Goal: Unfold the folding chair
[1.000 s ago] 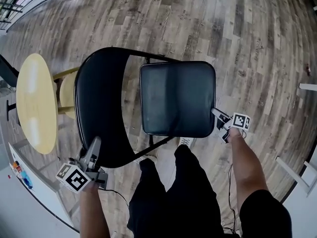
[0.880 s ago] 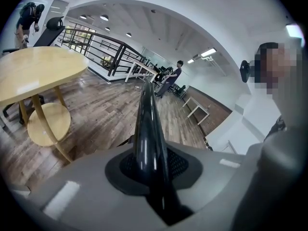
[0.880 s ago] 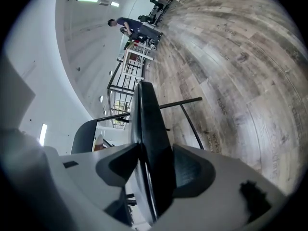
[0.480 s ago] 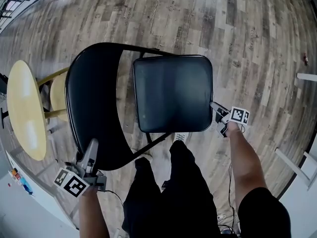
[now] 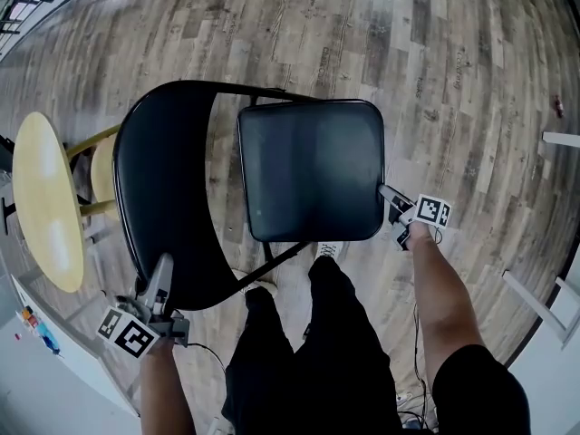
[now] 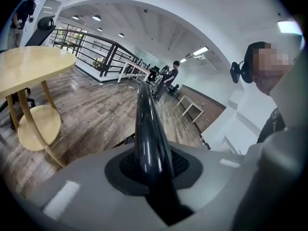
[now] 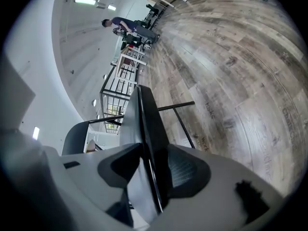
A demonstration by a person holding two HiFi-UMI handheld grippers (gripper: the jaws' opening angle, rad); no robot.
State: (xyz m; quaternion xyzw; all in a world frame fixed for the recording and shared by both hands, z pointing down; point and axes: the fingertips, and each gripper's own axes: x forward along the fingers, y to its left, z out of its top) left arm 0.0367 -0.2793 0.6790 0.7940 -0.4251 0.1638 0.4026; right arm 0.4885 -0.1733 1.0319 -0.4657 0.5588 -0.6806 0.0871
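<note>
A black folding chair stands on the wooden floor, its seat [image 5: 311, 170] folded down nearly flat and its curved backrest [image 5: 168, 198] to the left. My left gripper [image 5: 163, 275] is shut on the backrest's near rim, which runs as a black edge [image 6: 146, 124] between the jaws of the left gripper [image 6: 150, 170]. My right gripper [image 5: 388, 194] grips the seat's near right corner. In the right gripper view the seat's edge [image 7: 144, 124] sits pressed between the pads of the right gripper [image 7: 149, 174].
A round yellow wooden table [image 5: 43, 202] with a lower shelf [image 5: 101, 172] stands close to the chair's left. The person's legs in black trousers [image 5: 308, 352] are just behind the chair. White furniture legs [image 5: 535, 297] lie at the right. A railing [image 6: 96, 47] runs beyond the table.
Both grippers have sunk a little with the chair, and the seat lies slightly flatter. Over the last half second almost nothing has moved.
</note>
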